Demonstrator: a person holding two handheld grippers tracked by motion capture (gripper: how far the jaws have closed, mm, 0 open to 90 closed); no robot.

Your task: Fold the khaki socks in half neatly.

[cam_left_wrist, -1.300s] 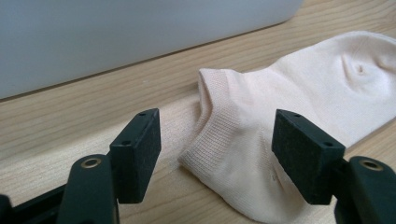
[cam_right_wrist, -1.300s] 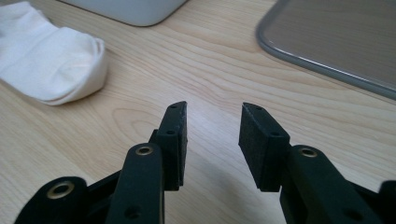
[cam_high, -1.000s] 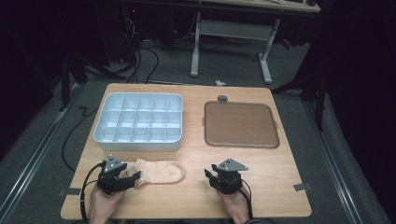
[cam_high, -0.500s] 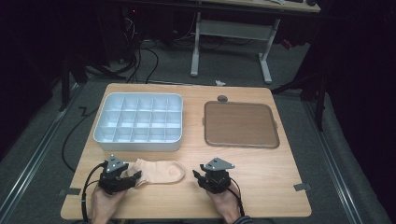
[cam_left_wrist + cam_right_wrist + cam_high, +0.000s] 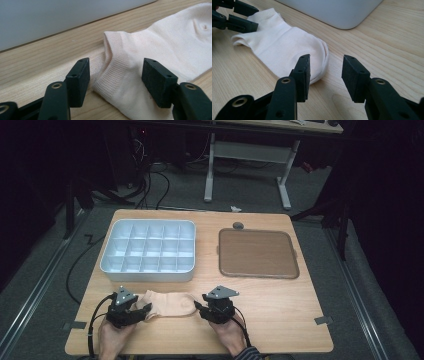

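The sock [image 5: 167, 303] lies flat on the surface [image 5: 280, 310] at its near edge, just near of the tray [image 5: 149, 252].

Left claw [image 5: 115, 80]: jaws apart and just been closing. The cuff sits between them, and the pads do not press it.

Right claw [image 5: 325, 75]: jaws apart and just been opening. It sits at the toe end. 1 jaw overlaps the toe, and bare surface shows in the gap.

The mat [image 5: 257, 253] lies at the far right.
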